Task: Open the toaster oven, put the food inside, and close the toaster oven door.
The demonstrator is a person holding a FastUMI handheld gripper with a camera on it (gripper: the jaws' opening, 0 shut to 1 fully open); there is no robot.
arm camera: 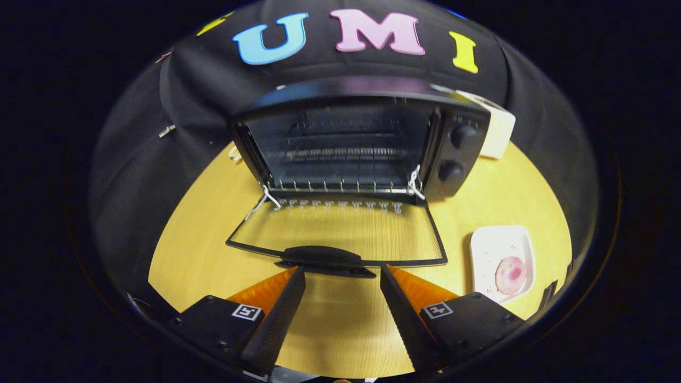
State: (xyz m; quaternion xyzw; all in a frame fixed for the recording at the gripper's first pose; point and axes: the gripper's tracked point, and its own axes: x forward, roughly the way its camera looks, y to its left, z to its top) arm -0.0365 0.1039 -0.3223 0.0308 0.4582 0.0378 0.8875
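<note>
Jaws stood wide and empty just short of the lowered door's handle [322, 257], so opening looked done; next, the food [511, 275] to their right.

Bystanders on the wooden table

A pale wooden table [489, 197] meets the booth's black cloth wall [197, 101]; 1 cream-coloured boxy object [499, 132] stands at the back, and a small metal clip [166, 130] hangs on the cloth.

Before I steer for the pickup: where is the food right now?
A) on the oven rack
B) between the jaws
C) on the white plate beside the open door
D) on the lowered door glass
C: the pink food lies on the white plate beside the lowered door; the gripper is open and empty.
</note>
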